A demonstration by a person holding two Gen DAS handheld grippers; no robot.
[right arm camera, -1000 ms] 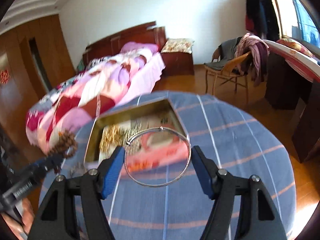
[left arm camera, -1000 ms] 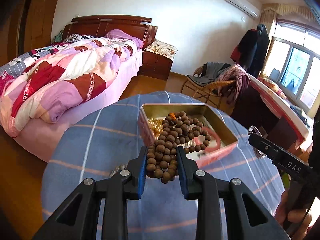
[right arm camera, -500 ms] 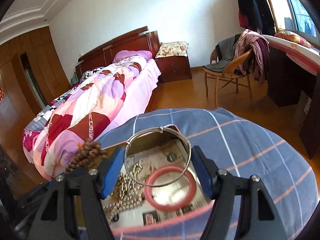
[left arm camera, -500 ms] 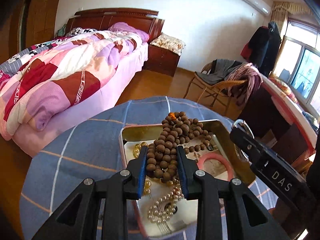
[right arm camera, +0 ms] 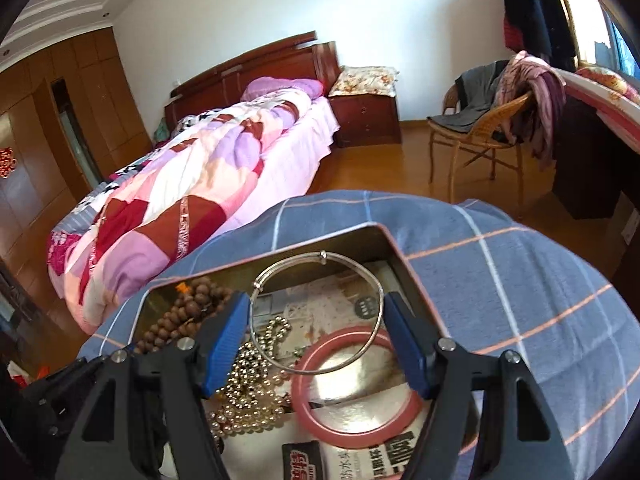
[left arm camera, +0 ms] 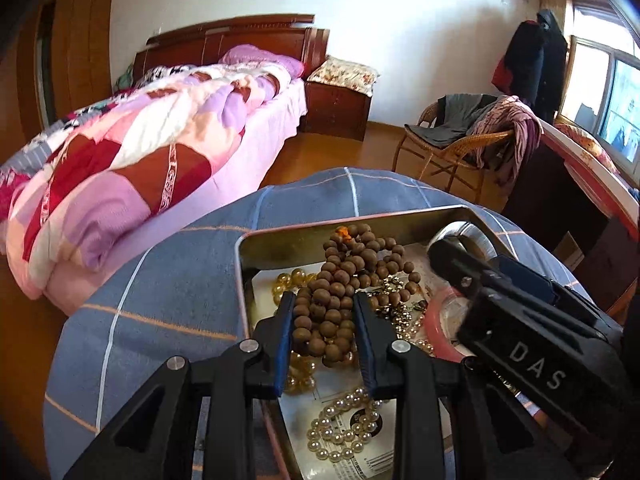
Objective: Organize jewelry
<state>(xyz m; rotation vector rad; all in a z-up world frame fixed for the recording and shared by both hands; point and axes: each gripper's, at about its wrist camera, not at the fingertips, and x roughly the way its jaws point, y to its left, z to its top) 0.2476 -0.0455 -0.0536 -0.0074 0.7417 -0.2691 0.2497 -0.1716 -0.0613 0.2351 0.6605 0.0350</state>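
Left tool (left arm camera: 324,334) clamped narrow on bunch of wooden prayer beads (left arm camera: 344,280), bunch hanging over metal tin (left arm camera: 280,246). Right tool (right arm camera: 316,338) spread wide, blue pads gripping silver wire bangle (right arm camera: 318,312) by opposite edges, above same tin. Inside tin: pink bangle (right arm camera: 356,388), pearl strand (left arm camera: 344,428), gold bead chain (right arm camera: 248,384), printed paper liner. Tin sits on worktop under blue plaid cloth (right arm camera: 500,280).

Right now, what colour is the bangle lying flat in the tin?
Pink bangle; clearest in the right wrist view.
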